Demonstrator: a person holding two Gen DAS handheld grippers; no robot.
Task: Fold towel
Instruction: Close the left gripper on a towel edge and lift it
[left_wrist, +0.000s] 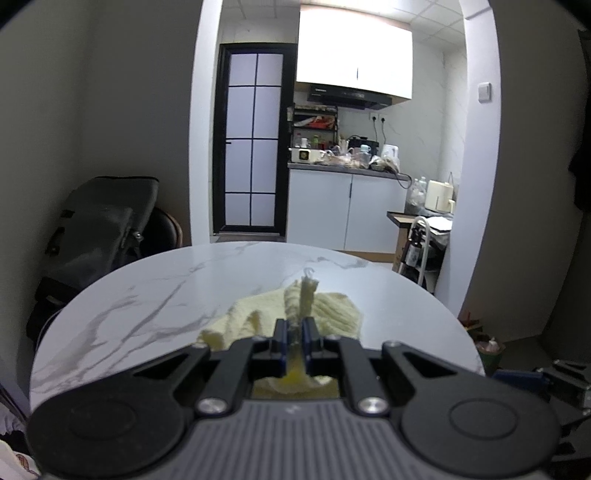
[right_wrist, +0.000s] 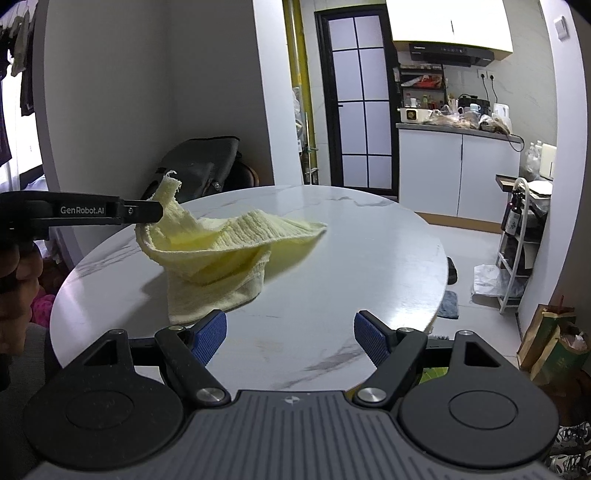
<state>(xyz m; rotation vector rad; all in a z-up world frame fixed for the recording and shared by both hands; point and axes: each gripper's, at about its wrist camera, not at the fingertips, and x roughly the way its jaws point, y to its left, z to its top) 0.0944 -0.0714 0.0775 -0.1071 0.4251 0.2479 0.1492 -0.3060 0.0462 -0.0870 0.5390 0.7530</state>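
A pale yellow towel (right_wrist: 221, 251) lies partly lifted on the round white marble table (right_wrist: 351, 258). My left gripper (left_wrist: 294, 332) is shut on one corner of the towel (left_wrist: 325, 314), and the corner sticks up past the blue pads. In the right wrist view the left gripper (right_wrist: 157, 212) comes in from the left and holds that corner above the table while the rest sags down to the tabletop. My right gripper (right_wrist: 290, 334) is open above the table's near edge, a little right of the towel's lower hem, with nothing between its pads.
A dark bag (right_wrist: 199, 166) rests on a chair behind the table at the left. To the right stand a white rack (right_wrist: 517, 240) and paper bags (right_wrist: 550, 343) on the floor. Kitchen cabinets (right_wrist: 458, 173) and a glass door (right_wrist: 358, 107) lie beyond.
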